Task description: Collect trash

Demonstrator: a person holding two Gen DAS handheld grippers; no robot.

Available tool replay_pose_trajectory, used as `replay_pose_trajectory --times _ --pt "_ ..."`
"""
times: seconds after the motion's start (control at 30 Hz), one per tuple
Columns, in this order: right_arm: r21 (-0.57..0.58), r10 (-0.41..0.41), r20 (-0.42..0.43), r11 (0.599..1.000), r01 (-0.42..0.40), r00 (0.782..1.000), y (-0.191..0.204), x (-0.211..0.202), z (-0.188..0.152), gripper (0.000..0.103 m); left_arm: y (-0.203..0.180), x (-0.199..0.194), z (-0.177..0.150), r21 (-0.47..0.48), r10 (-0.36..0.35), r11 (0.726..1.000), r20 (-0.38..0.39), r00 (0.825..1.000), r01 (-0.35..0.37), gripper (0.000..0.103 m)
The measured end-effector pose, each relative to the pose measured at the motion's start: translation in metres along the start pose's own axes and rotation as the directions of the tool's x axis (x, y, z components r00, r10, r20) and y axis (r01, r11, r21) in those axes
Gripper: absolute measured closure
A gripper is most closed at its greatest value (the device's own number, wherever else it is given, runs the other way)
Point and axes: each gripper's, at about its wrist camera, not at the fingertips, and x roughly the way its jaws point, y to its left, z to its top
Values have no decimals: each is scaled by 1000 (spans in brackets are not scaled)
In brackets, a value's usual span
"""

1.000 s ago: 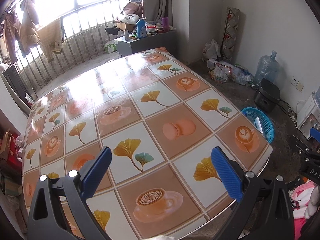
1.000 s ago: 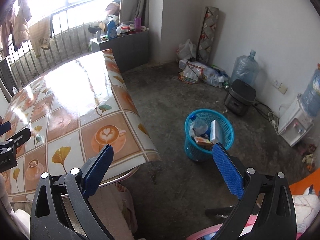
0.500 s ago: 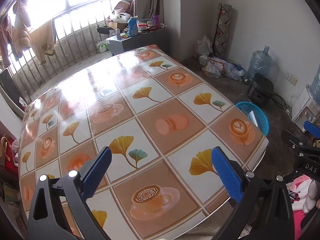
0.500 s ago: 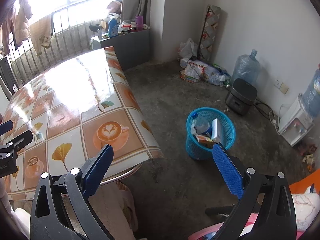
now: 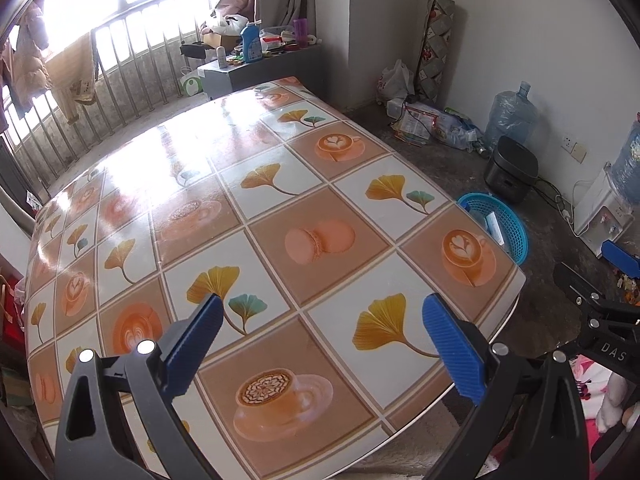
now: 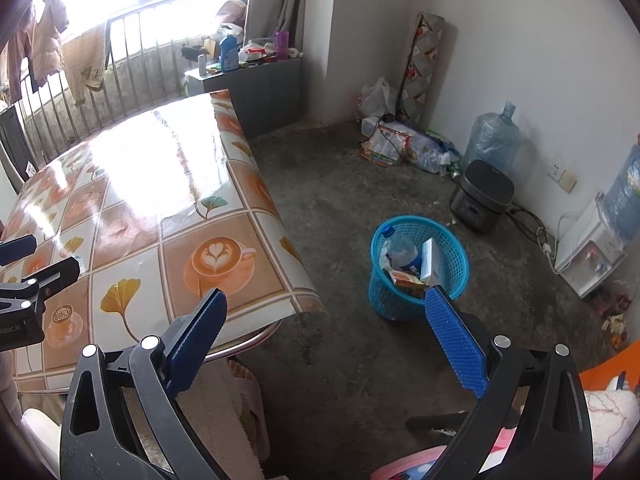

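A blue mesh basket (image 6: 452, 276) stands on the concrete floor beside the table and holds a plastic bottle (image 6: 400, 251), a white box (image 6: 431, 265) and a snack wrapper (image 6: 406, 280). Its rim (image 5: 516, 228) shows past the table edge in the left wrist view. My left gripper (image 5: 320, 346) hovers open over the near part of the patterned table (image 5: 260, 216), nothing between its blue pads. My right gripper (image 6: 324, 338) is open above the floor, between the table corner (image 6: 280, 304) and the basket, holding nothing.
A black cooker (image 6: 482, 196), water jugs (image 6: 494, 138) and a pile of bags and wrappers (image 6: 400, 144) line the far wall. A white dispenser (image 6: 588, 252) sits at right. A grey cabinet (image 6: 256, 92) with bottles stands by the railing. Pink cloth lies below right.
Both views have shifted slightly; the left wrist view now takes in more of the floor and basket on the right. Both grippers stay open and empty.
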Motion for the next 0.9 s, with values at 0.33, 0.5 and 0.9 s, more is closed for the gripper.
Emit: replay_pose_trajectory --times 0.33,0.5,0.9 --pt "-3 19 -7 1000 -19 1000 -1 1 1 8 6 2 1 -31 12 999 -5 1000 -12 5" --pt "-5 18 -9 1000 -18 1000 -2 1 1 8 9 4 0 -37 11 999 -13 1000 -12 5" --pt "-8 17 -7 1000 -17 1000 -1 0 1 8 12 5 2 -40 9 999 -14 1000 -10 5"
